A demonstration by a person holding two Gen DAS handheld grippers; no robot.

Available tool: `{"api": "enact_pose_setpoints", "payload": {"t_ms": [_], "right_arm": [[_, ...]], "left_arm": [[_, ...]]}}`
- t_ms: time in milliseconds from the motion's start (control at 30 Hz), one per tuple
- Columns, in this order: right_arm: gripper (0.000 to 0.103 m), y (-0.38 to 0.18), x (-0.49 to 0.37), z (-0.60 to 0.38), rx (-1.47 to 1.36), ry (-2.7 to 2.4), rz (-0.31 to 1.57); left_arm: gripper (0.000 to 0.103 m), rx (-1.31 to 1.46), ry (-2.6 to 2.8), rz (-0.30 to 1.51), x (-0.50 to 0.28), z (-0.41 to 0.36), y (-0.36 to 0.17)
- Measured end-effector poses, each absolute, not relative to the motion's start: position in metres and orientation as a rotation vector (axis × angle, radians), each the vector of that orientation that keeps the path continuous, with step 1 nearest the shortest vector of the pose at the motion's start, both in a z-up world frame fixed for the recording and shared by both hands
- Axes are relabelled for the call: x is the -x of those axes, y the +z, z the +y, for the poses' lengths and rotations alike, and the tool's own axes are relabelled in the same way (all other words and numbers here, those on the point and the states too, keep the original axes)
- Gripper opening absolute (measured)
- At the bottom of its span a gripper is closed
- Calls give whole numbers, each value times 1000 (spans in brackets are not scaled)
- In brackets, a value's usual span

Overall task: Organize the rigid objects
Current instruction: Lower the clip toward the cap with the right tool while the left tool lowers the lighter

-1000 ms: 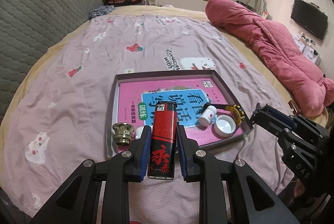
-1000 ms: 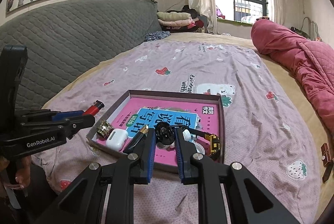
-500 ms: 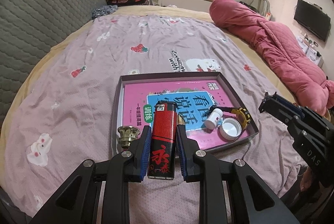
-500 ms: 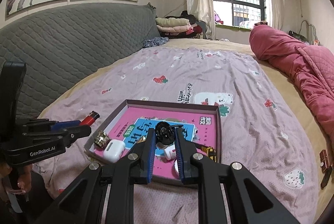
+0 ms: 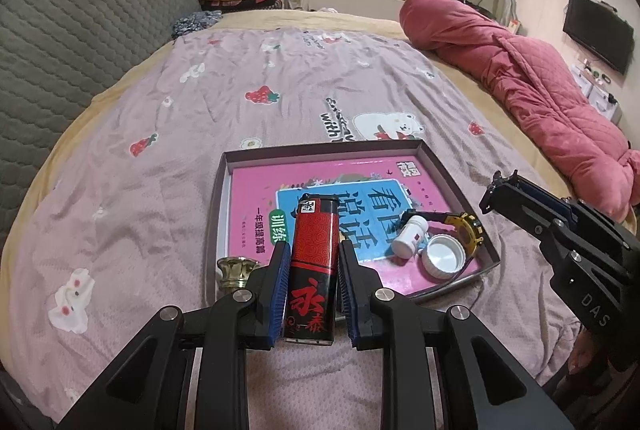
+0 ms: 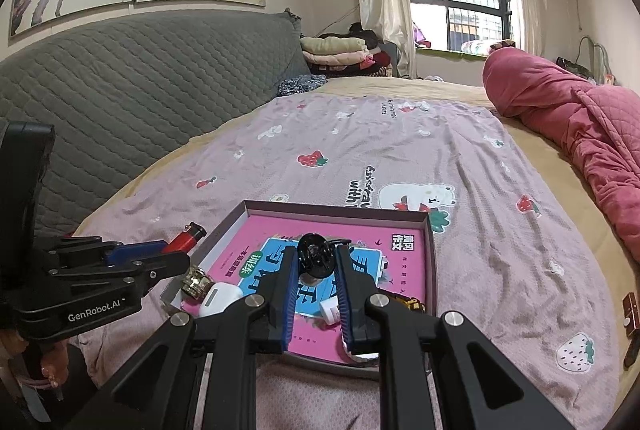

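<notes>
1. Compared with the frames of a second ago, the tray (image 5: 444,181) is seen smaller and farther off in both views, so both grippers appear to have been lifted and drawn back a little; the things held have not shifted in the jaws.
2. The left gripper (image 5: 313,272) is closed on a red lighter (image 5: 313,268), which is clamped upright between the blue pads (image 5: 280,286) at lower centre of the left view, its cap pointing toward the tray.
3. The right gripper (image 6: 318,270) is closed narrowly on a small black clip (image 6: 315,258), gripped at the fingertips at lower centre of the right view, above the tray.
4. The tray lies on the pink bedsheet (image 5: 160,133) with a pink book (image 6: 360,238) as its floor; it is judged to be the collecting place.
5. Already gathered in it are a white bottle (image 5: 408,236), a white cap (image 5: 443,260), a gold watch (image 5: 468,234), a white earbud case (image 6: 218,300) and a brass knob (image 6: 195,280).
6. Both items are probably held above the tray so that they can be set down on bare parts of the book.
</notes>
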State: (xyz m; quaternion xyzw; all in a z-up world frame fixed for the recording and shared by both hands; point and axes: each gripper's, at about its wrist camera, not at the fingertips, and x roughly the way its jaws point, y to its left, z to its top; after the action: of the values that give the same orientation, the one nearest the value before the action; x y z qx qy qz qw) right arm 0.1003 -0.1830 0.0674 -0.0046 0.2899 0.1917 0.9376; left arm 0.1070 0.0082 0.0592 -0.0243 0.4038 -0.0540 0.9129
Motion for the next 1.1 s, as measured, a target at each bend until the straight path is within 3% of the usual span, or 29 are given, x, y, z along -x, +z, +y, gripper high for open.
{"api": "enact_pose_setpoints", "payload": {"t_ms": [667, 1100], "right_arm": [[18, 67, -115, -192, 5, 377, 579], [18, 62, -123, -201, 8, 362, 579]], "left_arm": [[24, 85, -84, 853, -131, 25, 53], [24, 64, -133, 864, -146, -9, 47]]}}
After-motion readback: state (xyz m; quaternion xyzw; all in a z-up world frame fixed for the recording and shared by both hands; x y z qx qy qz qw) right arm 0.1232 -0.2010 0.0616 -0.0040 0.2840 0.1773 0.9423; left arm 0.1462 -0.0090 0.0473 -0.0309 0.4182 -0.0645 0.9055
